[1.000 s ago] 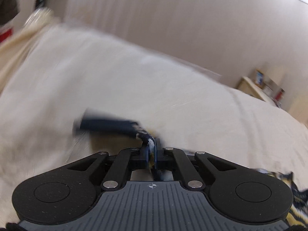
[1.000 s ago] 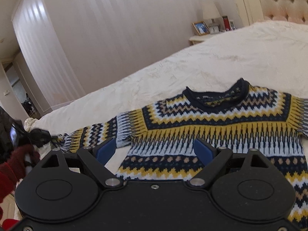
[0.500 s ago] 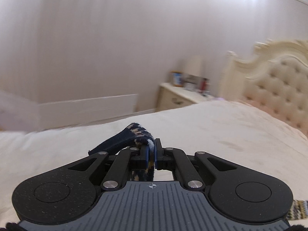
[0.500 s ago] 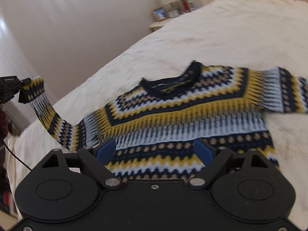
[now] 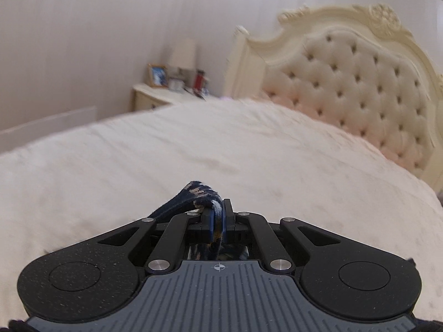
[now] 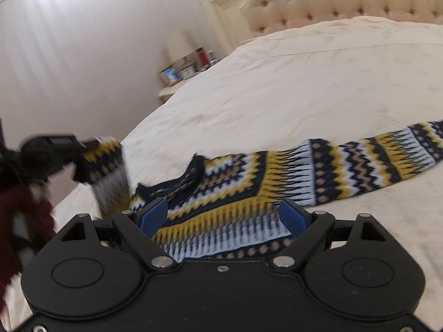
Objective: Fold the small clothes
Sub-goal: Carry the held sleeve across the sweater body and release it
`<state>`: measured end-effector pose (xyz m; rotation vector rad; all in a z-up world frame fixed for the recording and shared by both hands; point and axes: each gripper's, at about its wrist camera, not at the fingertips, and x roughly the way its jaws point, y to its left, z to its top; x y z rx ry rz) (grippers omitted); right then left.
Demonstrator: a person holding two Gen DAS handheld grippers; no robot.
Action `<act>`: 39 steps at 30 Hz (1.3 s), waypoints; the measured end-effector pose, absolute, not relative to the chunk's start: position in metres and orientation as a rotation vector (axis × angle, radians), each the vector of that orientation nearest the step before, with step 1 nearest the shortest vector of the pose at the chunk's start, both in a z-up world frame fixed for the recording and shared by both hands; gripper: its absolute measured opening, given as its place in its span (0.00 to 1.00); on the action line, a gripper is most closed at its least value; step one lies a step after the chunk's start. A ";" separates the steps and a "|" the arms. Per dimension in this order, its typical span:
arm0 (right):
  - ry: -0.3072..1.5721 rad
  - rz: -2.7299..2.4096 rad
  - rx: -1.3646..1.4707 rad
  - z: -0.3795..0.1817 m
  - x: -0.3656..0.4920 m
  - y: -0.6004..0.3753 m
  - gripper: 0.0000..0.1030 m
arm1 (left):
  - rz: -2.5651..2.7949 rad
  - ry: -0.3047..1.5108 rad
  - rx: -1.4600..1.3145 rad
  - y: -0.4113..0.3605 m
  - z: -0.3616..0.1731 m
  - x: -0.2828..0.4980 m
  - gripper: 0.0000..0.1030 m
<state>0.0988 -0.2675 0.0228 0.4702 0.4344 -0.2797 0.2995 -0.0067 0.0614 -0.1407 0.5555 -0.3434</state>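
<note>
You are lifting the cuffed sleeve (image 6: 110,171) of the navy, yellow and white patterned knit sweater (image 6: 249,182) lying on the cream bed (image 6: 304,88) with your left tool (image 5: 217,221) clenched on it; carry it across the chest and lay it flat before releasing. Your right tool (image 6: 224,217) is hanging released over the hem. The right view is showing the whole sweater; the left, only the pinched cuff (image 5: 193,193).
</note>
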 end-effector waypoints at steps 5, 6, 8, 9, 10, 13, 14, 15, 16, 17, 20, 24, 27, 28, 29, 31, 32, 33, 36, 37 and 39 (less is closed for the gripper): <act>0.413 -0.302 0.515 0.023 0.094 -0.280 0.86 | -0.375 0.617 -0.131 -0.038 0.034 0.293 0.05; 0.410 -0.305 0.518 0.023 0.093 -0.283 0.86 | -0.380 0.626 -0.128 -0.041 0.030 0.292 0.05; 0.408 -0.312 0.525 0.022 0.092 -0.286 0.86 | -0.387 0.639 -0.125 -0.047 0.023 0.290 0.06; 0.408 -0.313 0.527 0.022 0.091 -0.288 0.86 | -0.393 0.639 -0.131 -0.049 0.021 0.289 0.07; 0.410 -0.316 0.529 0.021 0.091 -0.289 0.86 | -0.401 0.643 -0.141 -0.052 0.019 0.290 0.09; 0.410 -0.327 0.535 0.021 0.090 -0.289 0.86 | -0.451 0.657 -0.165 -0.052 0.018 0.289 0.36; 0.409 -0.332 0.538 0.021 0.090 -0.290 0.86 | -0.459 0.648 -0.163 -0.052 0.019 0.288 0.40; 0.407 -0.335 0.540 0.022 0.090 -0.290 0.86 | -0.462 0.638 -0.161 -0.049 0.021 0.287 0.44; 0.405 -0.339 0.540 0.022 0.090 -0.290 0.86 | -0.460 0.633 -0.160 -0.047 0.022 0.286 0.47; 0.404 -0.342 0.537 0.022 0.089 -0.290 0.86 | -0.456 0.630 -0.160 -0.048 0.022 0.286 0.48; 0.410 -0.349 0.536 0.020 0.090 -0.289 0.86 | -0.464 0.625 -0.170 -0.045 0.026 0.286 0.58; 0.403 -0.360 0.539 0.021 0.091 -0.289 0.86 | -0.473 0.620 -0.160 -0.056 0.031 0.289 0.59; 0.378 -0.382 0.551 0.023 0.086 -0.293 0.86 | -0.500 0.627 -0.168 -0.074 0.034 0.293 0.61; 0.366 -0.396 0.560 0.024 0.084 -0.296 0.86 | -0.509 0.633 -0.164 -0.081 0.034 0.294 0.63; 0.353 -0.415 0.570 0.024 0.081 -0.299 0.86 | -0.518 0.640 -0.154 -0.089 0.033 0.294 0.63; 0.329 -0.450 0.583 0.025 0.076 -0.305 0.86 | -0.533 0.658 -0.113 -0.104 0.029 0.295 0.64; 0.319 -0.463 0.591 0.026 0.074 -0.308 0.86 | -0.538 0.672 -0.078 -0.112 0.026 0.295 0.64; 0.310 -0.470 0.601 0.026 0.072 -0.311 0.86 | -0.541 0.678 -0.055 -0.117 0.023 0.295 0.64; 0.302 -0.483 0.620 0.025 0.070 -0.317 0.86 | -0.554 0.686 -0.061 -0.118 0.015 0.297 0.64; 0.301 -0.485 0.627 0.025 0.070 -0.319 0.86 | -0.568 0.689 -0.072 -0.117 0.014 0.298 0.64; 0.294 -0.485 0.636 0.025 0.069 -0.320 0.86 | -0.589 0.699 -0.069 -0.115 0.012 0.299 0.65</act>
